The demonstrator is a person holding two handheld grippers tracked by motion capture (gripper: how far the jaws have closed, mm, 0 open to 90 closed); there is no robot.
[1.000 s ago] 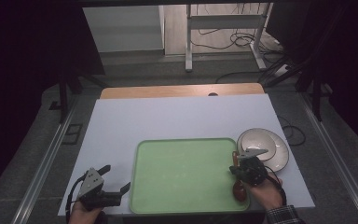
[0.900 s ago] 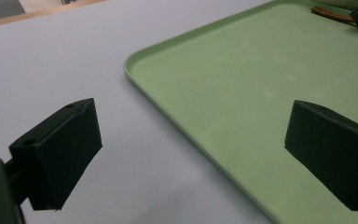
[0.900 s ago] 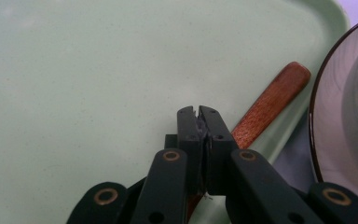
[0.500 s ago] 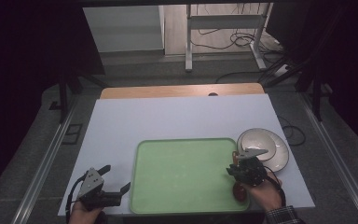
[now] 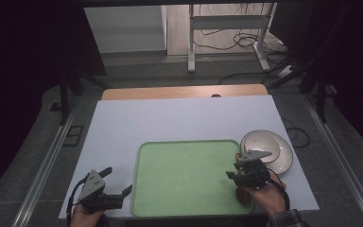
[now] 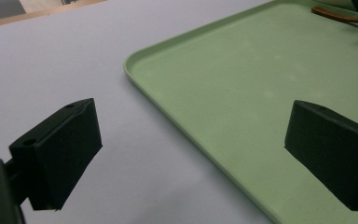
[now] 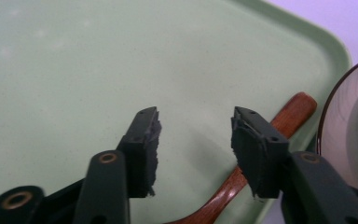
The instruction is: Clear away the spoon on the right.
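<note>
Hovering my right gripper low over the right edge of the green tray, I have its jaws spread apart with nothing between them, and the wooden spoon lies just beneath and beside the right-hand jaw, its reddish handle running up along the tray's inner rim. I judge this to be the moment around the spoon's placing on the tray: it rests there untouched by either jaw, so either I lift clear or, if I mean to take it, I must shift toward the handle and come down astride it before closing. From above, the right gripper sits at the tray's right side, with the spoon mostly hidden beneath it. My left gripper waits off the tray's near left corner over the white table sheet, jaws wide open and holding nothing; along them I see the tray's rim passing between. Farther right, just beyond the tray, a white bowl stands on a plate.
</note>
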